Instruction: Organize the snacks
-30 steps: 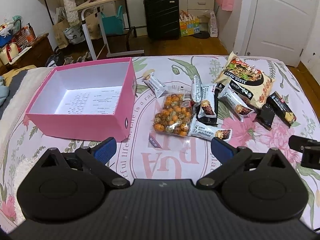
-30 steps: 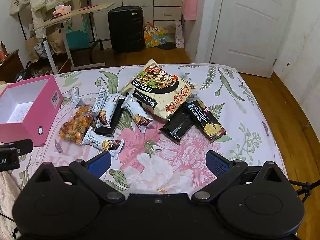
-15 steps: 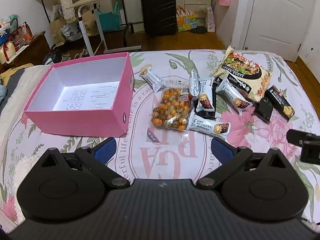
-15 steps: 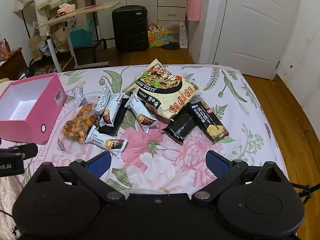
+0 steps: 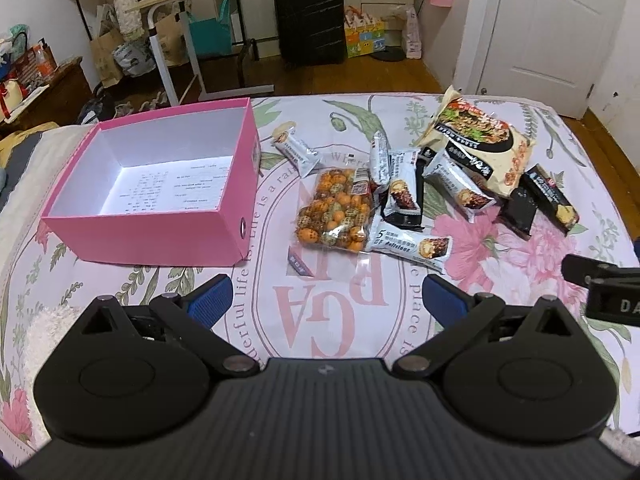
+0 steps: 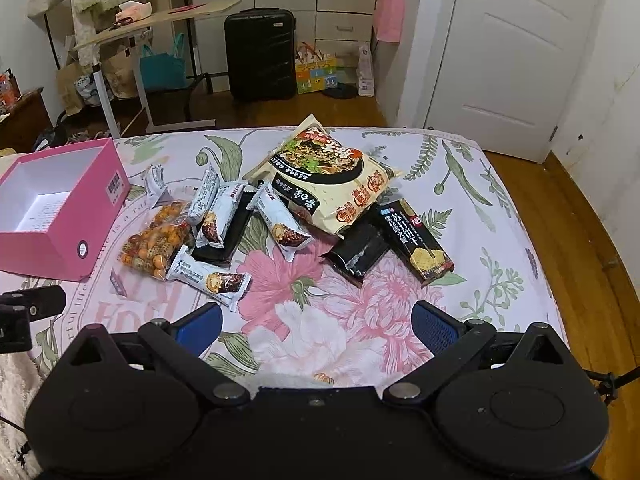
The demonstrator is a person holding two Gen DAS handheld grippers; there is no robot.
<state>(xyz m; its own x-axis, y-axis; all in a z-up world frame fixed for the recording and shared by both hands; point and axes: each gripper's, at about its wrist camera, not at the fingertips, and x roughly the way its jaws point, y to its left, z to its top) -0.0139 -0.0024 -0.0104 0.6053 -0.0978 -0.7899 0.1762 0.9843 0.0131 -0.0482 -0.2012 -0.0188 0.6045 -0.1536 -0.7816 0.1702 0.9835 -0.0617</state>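
From the left wrist view, the left tool (image 5: 325,296) hangs wide apart and empty over the bedspread (image 5: 332,320), much as a second ago. The snacks sit a little lower in the picture than before, and more of the floor (image 5: 320,80) past the bed's far edge shows. The pink box (image 5: 160,240) stands open on the left side of the bed, only a printed sheet on its bottom. Just right of it lie the clear bag of orange snack balls (image 5: 336,212), a small white bar (image 5: 296,148) near the box's far corner, and another white bar (image 5: 412,244) at the near end of the pile. The big noodle packet (image 5: 476,144) lies farthest right with a black cracker pack (image 5: 550,200) beside it. The bedspread between the tool and the pile is bare. The other tool's tip pokes in at the right edge.

From the right wrist view, the right tool (image 6: 318,326) is likewise spread wide, gripping nothing. The pile has slid down toward it since the earlier frame. The noodle packet (image 6: 324,184) overlaps a white bar (image 6: 284,228) and a plain black pack (image 6: 356,252); the cracker pack (image 6: 416,240) lies just right of that. The pink box (image 6: 80,216) sits at the left margin. Bare flowered cloth runs to the bed's right edge, then wood floor (image 6: 580,240). Beyond stand a black suitcase (image 6: 260,52), a tilted counter (image 6: 160,24) and a white door (image 6: 520,52).
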